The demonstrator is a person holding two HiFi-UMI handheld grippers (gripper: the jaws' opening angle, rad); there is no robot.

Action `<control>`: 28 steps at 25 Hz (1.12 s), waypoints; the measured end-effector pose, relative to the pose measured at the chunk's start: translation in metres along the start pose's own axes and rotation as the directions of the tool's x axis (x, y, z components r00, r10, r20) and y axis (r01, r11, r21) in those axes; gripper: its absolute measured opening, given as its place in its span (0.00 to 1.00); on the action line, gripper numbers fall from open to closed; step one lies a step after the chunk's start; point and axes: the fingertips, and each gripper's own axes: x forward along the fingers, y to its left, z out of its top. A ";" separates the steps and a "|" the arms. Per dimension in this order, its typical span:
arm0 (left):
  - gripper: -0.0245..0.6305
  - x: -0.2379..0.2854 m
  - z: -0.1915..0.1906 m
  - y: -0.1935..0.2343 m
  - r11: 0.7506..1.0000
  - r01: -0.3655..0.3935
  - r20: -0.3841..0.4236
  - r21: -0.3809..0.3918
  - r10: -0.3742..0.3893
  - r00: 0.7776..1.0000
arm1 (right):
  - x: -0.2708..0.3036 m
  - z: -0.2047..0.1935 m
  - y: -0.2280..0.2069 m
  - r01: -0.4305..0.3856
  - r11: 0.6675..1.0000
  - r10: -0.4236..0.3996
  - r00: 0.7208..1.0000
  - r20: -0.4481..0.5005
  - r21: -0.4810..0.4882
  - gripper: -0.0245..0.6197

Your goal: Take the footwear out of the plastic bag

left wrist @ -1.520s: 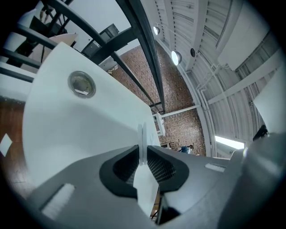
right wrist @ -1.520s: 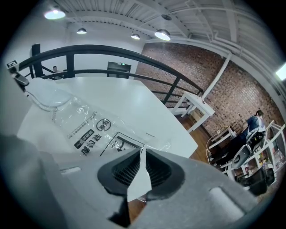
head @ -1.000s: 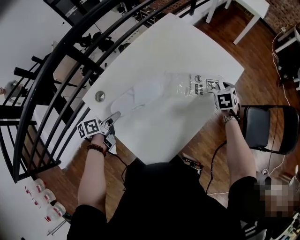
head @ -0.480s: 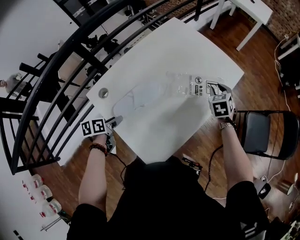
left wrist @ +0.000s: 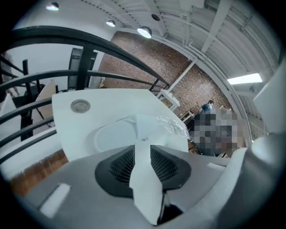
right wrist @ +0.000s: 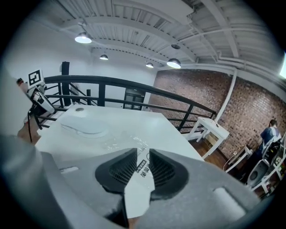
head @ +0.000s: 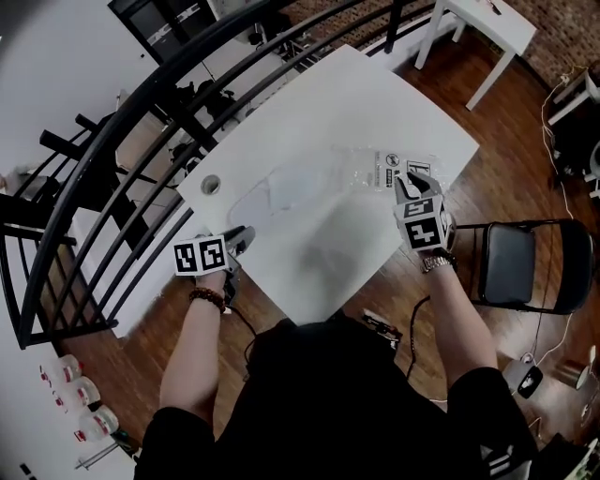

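A white slipper [head: 281, 187] lies inside a clear plastic bag [head: 356, 173] across the white table [head: 319, 253]. My left gripper [head: 239, 234] sits at the table's front-left edge, short of the slipper's near end. Its jaws are closing with nothing between them, and the slipper [left wrist: 116, 136] and bag [left wrist: 172, 125] lie ahead of it. My right gripper [head: 405, 183] is at the bag's printed end. Its jaws are closing around the printed label [right wrist: 144, 167], with a narrow gap still showing. The slipper [right wrist: 85, 125] lies beyond, at the far end of the bag [right wrist: 120, 138].
A round metal grommet [head: 212, 184] is set in the table's left corner. A black railing [head: 122, 159] runs behind the table. A black folding chair [head: 511, 262] stands at the right, a small white table [head: 478, 19] beyond, and several bottles [head: 75, 403] on the floor.
My right gripper has shifted left and inward onto the bag's printed end. My left gripper has stayed at the table's front-left edge, drifting slightly right.
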 end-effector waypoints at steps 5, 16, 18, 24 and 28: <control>0.12 -0.012 0.015 -0.048 0.977 0.056 0.054 0.208 -0.069 0.996 | -0.033 0.017 0.046 -0.019 1.000 0.021 0.998 0.063 -0.025 0.04; 0.06 -0.054 -0.007 -0.159 0.812 0.160 0.072 0.561 -0.240 0.968 | -0.120 0.034 0.149 -0.027 0.996 0.044 0.980 0.193 -0.087 0.03; 0.06 -0.059 -0.015 -0.171 0.789 0.155 0.078 0.595 -0.249 0.965 | -0.133 0.034 0.160 -0.030 0.996 0.048 0.976 0.212 -0.089 0.03; 0.06 -0.081 -0.035 -0.197 0.733 0.133 0.113 0.667 -0.277 0.954 | -0.173 0.039 0.189 -0.024 0.995 0.048 0.962 0.268 -0.093 0.03; 0.06 -0.095 -0.044 -0.207 0.706 0.123 0.130 0.697 -0.293 0.947 | -0.194 0.044 0.205 -0.022 0.996 0.047 0.954 0.296 -0.088 0.03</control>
